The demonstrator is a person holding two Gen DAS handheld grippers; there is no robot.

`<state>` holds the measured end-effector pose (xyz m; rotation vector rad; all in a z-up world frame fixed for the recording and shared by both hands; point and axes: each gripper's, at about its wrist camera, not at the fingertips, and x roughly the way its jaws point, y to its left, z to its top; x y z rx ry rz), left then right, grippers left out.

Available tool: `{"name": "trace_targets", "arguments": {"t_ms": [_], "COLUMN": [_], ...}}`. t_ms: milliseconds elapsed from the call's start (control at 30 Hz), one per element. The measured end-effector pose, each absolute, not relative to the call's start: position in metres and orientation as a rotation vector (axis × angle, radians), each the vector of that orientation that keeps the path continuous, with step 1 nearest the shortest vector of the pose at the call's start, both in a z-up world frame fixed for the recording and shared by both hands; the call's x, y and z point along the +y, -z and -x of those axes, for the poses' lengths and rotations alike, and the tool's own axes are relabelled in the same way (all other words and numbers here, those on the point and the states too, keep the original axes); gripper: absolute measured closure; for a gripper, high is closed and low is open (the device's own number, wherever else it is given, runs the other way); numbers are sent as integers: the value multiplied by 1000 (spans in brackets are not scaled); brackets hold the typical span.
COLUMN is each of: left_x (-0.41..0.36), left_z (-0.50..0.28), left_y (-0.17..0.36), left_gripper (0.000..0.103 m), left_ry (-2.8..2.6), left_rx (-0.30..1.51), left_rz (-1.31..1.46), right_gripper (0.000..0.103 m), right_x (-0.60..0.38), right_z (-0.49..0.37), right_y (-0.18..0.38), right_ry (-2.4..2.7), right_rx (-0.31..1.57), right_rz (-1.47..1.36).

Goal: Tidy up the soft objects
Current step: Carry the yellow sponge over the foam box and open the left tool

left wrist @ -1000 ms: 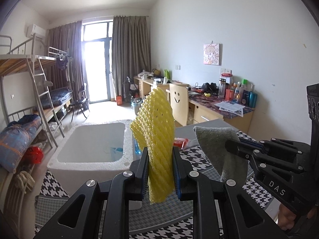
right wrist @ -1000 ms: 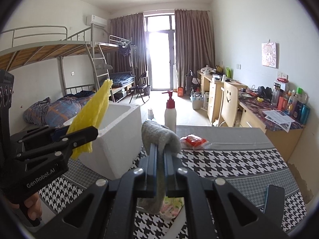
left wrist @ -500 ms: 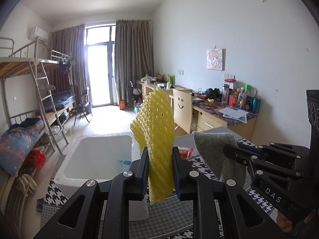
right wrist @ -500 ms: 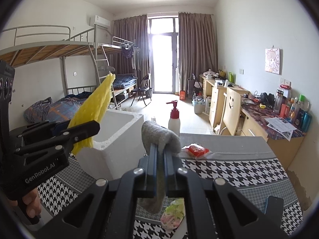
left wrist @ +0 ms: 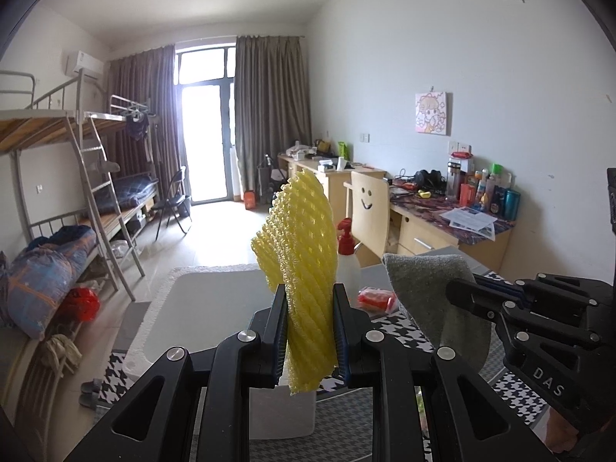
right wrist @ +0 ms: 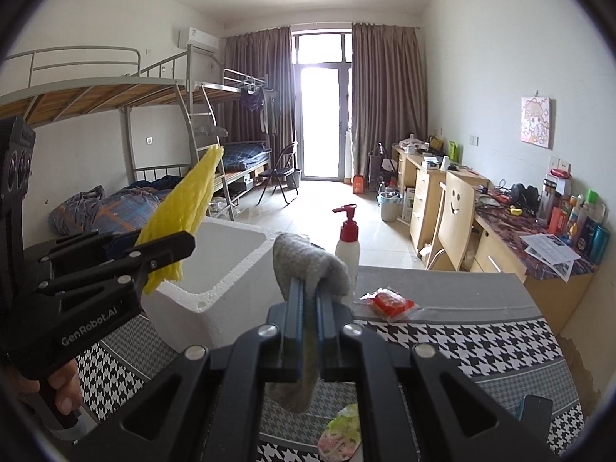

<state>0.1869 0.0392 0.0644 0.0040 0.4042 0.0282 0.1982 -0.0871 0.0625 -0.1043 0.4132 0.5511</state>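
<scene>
Left hand-held gripper (left wrist: 310, 323) clamps yellow foam net (left wrist: 298, 269), right (right wrist: 310, 319) grey cloth (right wrist: 308, 261); houndstooth table (right wrist: 462, 338), dorm rm.

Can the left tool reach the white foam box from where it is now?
Probably yes. The left tool, shut on the yellow foam net, hangs just before the white foam box, whose top is open; nothing stands between them.

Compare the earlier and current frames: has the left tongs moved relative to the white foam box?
Yes. The left tongs with the yellow foam net have risen; the white foam box sits lower in its view.
</scene>
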Motion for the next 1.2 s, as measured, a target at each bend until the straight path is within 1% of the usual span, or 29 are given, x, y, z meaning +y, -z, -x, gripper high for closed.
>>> {"name": "trace_targets", "arguments": {"t_ms": [700,1133,1200], "left_x": [71,91,93], "left_z": [-209,-234,-237], "left_y": [-61,-45,-43], "left_gripper": [81,81,79], "left_ry": [-173,-221,-221], "left_rx": [455,523,531], "left_rz": [25,47,42], "right_gripper": [95,95,95], "right_x": [-49,-34,-33], "right_z": [-213,-219,-219], "right_y": [-76,-79,-79], "right_ry": [-652,-670,-669], "right_rx": [436,442,438], "right_rz": [141,155,160]}}
